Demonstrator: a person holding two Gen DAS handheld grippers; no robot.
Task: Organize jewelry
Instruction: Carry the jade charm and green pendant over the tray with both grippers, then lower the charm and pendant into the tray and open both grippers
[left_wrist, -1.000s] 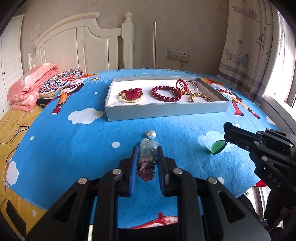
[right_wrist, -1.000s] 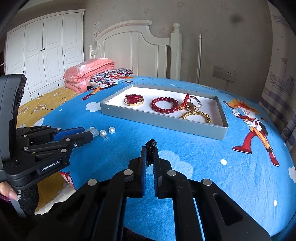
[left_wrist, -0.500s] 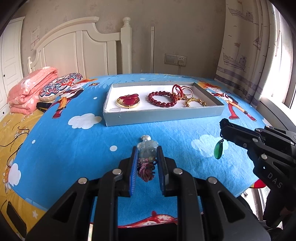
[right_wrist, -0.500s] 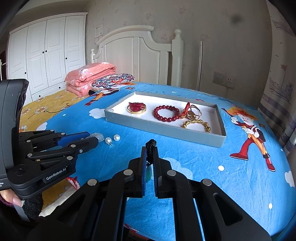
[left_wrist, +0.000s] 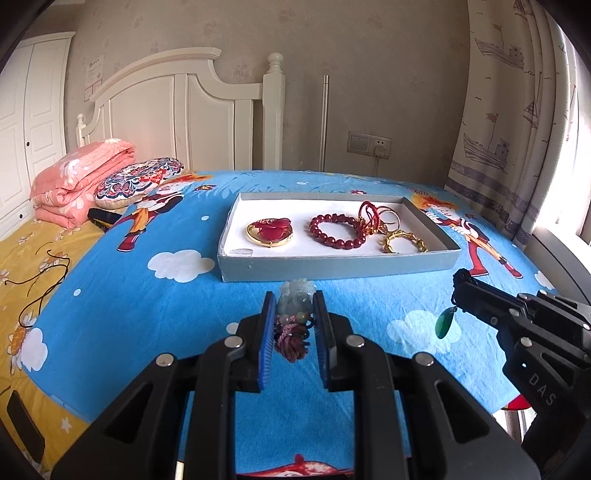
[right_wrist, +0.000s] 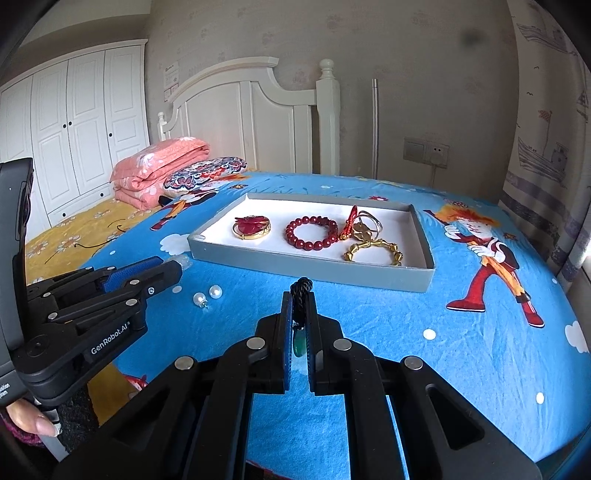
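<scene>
My left gripper (left_wrist: 294, 295) is shut on a pale jade pendant (left_wrist: 295, 300) with a maroon tassel, held above the blue bedspread in front of the grey tray (left_wrist: 332, 264). My right gripper (right_wrist: 300, 295) is shut on the black cord of a green pendant (left_wrist: 443, 325), which hangs below its tips. The tray (right_wrist: 306, 258) holds a red and gold brooch (left_wrist: 270, 230), a red bead bracelet (left_wrist: 338, 232), red-corded rings (left_wrist: 376, 218) and a gold bracelet (left_wrist: 404, 242). Two pearl earrings (right_wrist: 207, 295) lie on the bedspread between the grippers.
A folded pink quilt (left_wrist: 79, 177) and a patterned pillow (left_wrist: 138, 181) lie at the far left by the white headboard (left_wrist: 184, 122). A curtain (left_wrist: 517, 129) hangs at the right. A black cord (left_wrist: 40, 280) lies on the yellow sheet.
Both grippers have risen from the bedspread with their pendants and moved toward the tray. The green pendant now hangs free. The pearls stay on the bed.
</scene>
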